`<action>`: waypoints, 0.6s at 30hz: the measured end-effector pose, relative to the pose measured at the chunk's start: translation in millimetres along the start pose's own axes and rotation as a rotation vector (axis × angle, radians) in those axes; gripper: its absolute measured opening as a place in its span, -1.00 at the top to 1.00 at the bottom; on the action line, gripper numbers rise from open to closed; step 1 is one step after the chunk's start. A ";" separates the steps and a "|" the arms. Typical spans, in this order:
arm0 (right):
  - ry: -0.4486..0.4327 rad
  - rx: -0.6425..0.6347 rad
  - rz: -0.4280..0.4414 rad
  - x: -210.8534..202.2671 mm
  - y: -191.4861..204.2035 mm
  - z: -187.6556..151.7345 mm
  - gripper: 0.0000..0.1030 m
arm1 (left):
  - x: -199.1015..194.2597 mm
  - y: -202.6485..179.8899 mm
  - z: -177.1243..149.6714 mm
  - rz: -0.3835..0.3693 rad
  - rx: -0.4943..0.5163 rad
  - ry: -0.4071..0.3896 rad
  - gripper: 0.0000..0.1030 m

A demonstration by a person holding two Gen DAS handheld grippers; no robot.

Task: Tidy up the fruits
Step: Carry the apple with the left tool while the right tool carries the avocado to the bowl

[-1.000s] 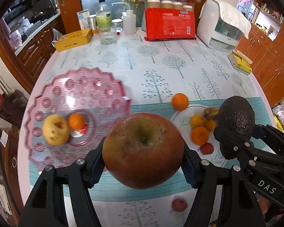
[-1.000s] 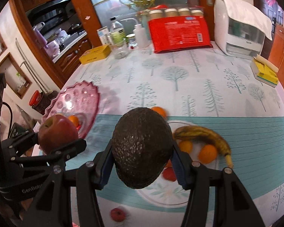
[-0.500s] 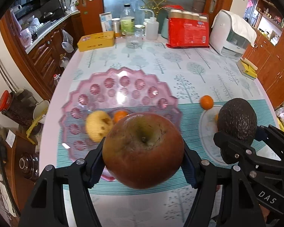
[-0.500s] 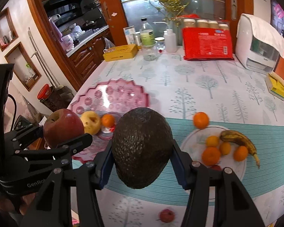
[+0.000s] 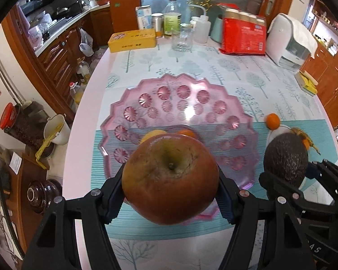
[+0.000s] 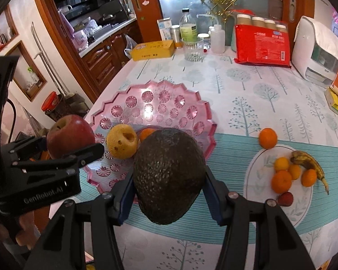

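Pebbly avocado [image 6: 169, 175], scalloped pink tray [image 6: 205, 110]

Left gripper [image 5: 170, 199] clamps an apple [image 5: 170, 178], stem end up, above the near rim of a pink tray [image 5: 180, 103]. At right, the right gripper [image 5: 288, 177] grips an avocado [image 5: 285, 155]. An orange [image 5: 272, 120] lies on the table [image 5: 236, 72] beside the tray.
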State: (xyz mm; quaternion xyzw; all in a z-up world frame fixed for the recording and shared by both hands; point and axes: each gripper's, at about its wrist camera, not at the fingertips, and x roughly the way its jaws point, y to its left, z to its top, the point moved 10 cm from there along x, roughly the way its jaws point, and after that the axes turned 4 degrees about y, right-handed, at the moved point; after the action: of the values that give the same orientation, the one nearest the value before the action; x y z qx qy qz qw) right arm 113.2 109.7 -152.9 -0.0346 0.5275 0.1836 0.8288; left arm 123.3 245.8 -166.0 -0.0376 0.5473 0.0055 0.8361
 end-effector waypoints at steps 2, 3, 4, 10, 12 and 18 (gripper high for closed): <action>0.021 -0.004 -0.006 11.3 2.8 1.6 -0.08 | 7.3 8.9 4.4 0.003 -0.008 0.008 -0.32; 0.029 -0.006 -0.009 15.3 3.6 1.2 -0.08 | 11.3 12.8 7.3 0.006 -0.011 0.012 -0.32; 0.038 -0.007 -0.012 20.4 5.4 1.8 -0.08 | 14.3 14.7 9.5 0.008 -0.012 0.013 -0.32; 0.090 -0.017 -0.018 51.5 10.1 4.5 -0.08 | 41.4 22.6 27.9 0.009 -0.015 0.034 -0.32; 0.111 -0.025 -0.019 61.9 12.1 4.6 -0.08 | 49.6 20.9 33.4 0.008 -0.011 0.040 -0.32; 0.158 -0.037 -0.021 87.4 12.6 6.5 -0.09 | 78.2 14.4 51.7 0.005 0.010 0.054 -0.32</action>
State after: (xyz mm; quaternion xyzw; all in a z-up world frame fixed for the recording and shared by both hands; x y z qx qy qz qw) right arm 147.4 146.4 -225.9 -0.0698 0.5872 0.1811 0.7858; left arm 201.2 261.2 -217.8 -0.0323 0.5698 0.0039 0.8212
